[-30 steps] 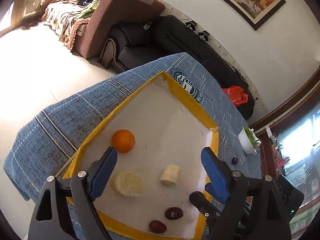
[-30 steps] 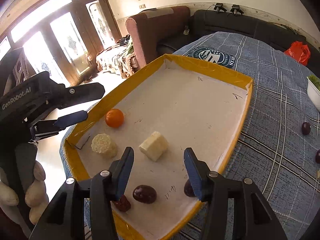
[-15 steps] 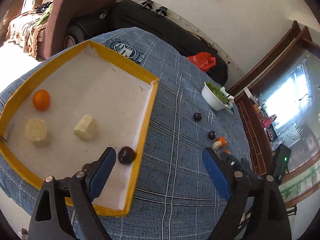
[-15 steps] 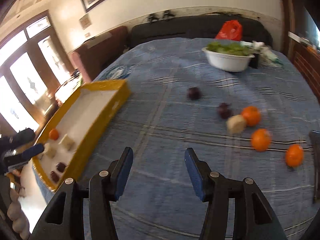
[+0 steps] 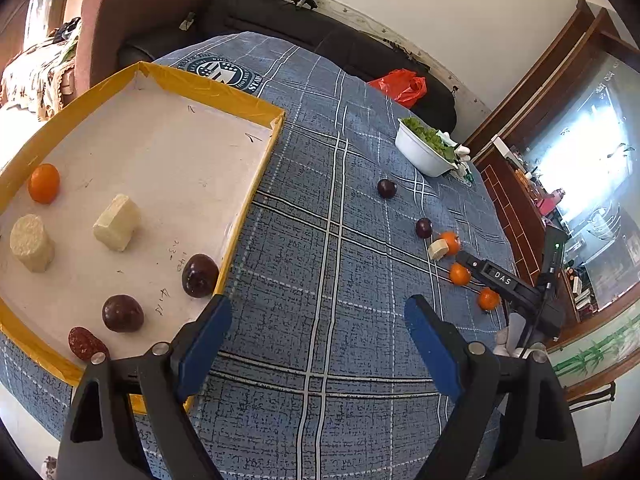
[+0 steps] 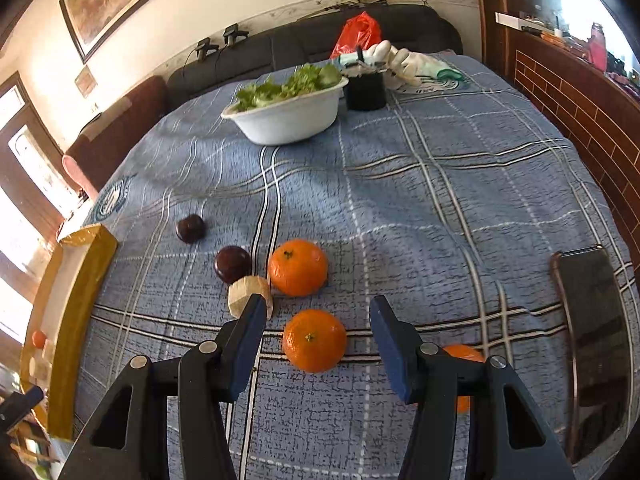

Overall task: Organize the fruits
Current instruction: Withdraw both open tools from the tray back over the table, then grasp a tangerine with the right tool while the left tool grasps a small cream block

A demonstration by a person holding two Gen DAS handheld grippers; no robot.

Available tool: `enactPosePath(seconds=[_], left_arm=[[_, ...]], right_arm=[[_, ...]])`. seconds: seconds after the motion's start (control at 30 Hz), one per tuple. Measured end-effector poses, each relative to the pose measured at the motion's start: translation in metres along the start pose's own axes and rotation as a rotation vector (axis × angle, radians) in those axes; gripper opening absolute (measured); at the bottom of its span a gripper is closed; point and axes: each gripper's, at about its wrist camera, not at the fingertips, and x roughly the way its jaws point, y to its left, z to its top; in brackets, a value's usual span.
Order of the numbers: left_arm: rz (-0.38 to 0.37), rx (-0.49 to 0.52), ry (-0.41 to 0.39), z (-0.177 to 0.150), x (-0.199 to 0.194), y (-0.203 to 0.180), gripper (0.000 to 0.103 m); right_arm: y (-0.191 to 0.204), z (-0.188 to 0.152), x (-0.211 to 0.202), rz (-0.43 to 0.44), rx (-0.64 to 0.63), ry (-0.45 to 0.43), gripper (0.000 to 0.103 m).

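Observation:
A yellow-rimmed tray (image 5: 260, 168) on the blue plaid cloth holds an orange (image 5: 44, 183), two pale fruit chunks (image 5: 117, 222), two dark plums (image 5: 199, 275) and a red date (image 5: 86, 343). My left gripper (image 5: 318, 344) is open and empty over bare cloth right of the tray. My right gripper (image 6: 318, 330) is open, low over the near orange (image 6: 315, 340), which lies between its fingers. Beyond it lie another orange (image 6: 298, 267), a pale chunk (image 6: 248, 294) and two plums (image 6: 232, 264). A third orange (image 6: 464, 354) is partly hidden behind the right finger.
A white bowl of greens (image 6: 288, 114) and a black cup (image 6: 365, 90) stand at the far side of the table. A dark phone (image 6: 596, 332) lies at the right. The right gripper (image 5: 508, 284) shows in the left wrist view by the oranges. Sofas stand behind the table.
Both grippers have swung right, away from the tray. The right gripper has moved across the table and come down over the loose oranges.

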Motion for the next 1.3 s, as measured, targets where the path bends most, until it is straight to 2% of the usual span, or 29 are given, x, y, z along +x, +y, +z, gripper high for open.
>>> enactPosePath(seconds=[0.17, 0.27, 0.33, 0.4, 0.47, 0.6, 0.7, 0.77, 0.83, 0.93, 1.1, 1.3], left_arm=[[0.001, 0.039, 0.017, 0.004, 0.012, -0.016, 0.088], [0.010, 0.081, 0.028, 0.009, 0.025, -0.033, 0.088], [0.009, 0.110, 0.038, 0.012, 0.034, -0.045, 0.088], [0.009, 0.146, 0.049, 0.016, 0.047, -0.060, 0.087], [0.006, 0.175, 0.058, 0.019, 0.059, -0.074, 0.087], [-0.005, 0.203, 0.081, 0.031, 0.086, -0.091, 0.087], [-0.025, 0.252, 0.105, 0.036, 0.110, -0.107, 0.073], [-0.036, 0.306, 0.118, 0.037, 0.124, -0.120, 0.055], [-0.038, 0.383, 0.132, 0.036, 0.140, -0.136, 0.046], [-0.029, 0.476, 0.138, 0.035, 0.161, -0.154, 0.045], [-0.022, 0.609, 0.155, 0.028, 0.187, -0.179, 0.045], [0.006, 0.665, 0.150, 0.022, 0.204, -0.194, 0.045]], right_arm=[[0.012, -0.011, 0.007, -0.053, -0.075, -0.025, 0.057], [0.014, -0.014, 0.008, -0.072, -0.097, -0.046, 0.052], [0.014, -0.016, 0.008, -0.090, -0.113, -0.061, 0.051], [0.012, -0.016, 0.008, -0.086, -0.119, -0.071, 0.049], [0.012, -0.017, 0.007, -0.068, -0.126, -0.080, 0.035], [0.010, -0.017, 0.004, -0.044, -0.125, -0.095, 0.035], [0.000, -0.015, -0.003, 0.012, -0.070, -0.116, 0.035], [-0.012, -0.011, -0.013, 0.055, -0.006, -0.150, 0.035], [-0.026, -0.008, -0.020, 0.098, 0.063, -0.176, 0.035], [-0.040, -0.005, -0.023, 0.149, 0.141, -0.183, 0.031], [-0.044, -0.003, -0.023, 0.153, 0.166, -0.180, 0.031], [-0.043, -0.003, -0.020, 0.158, 0.165, -0.163, 0.030]])
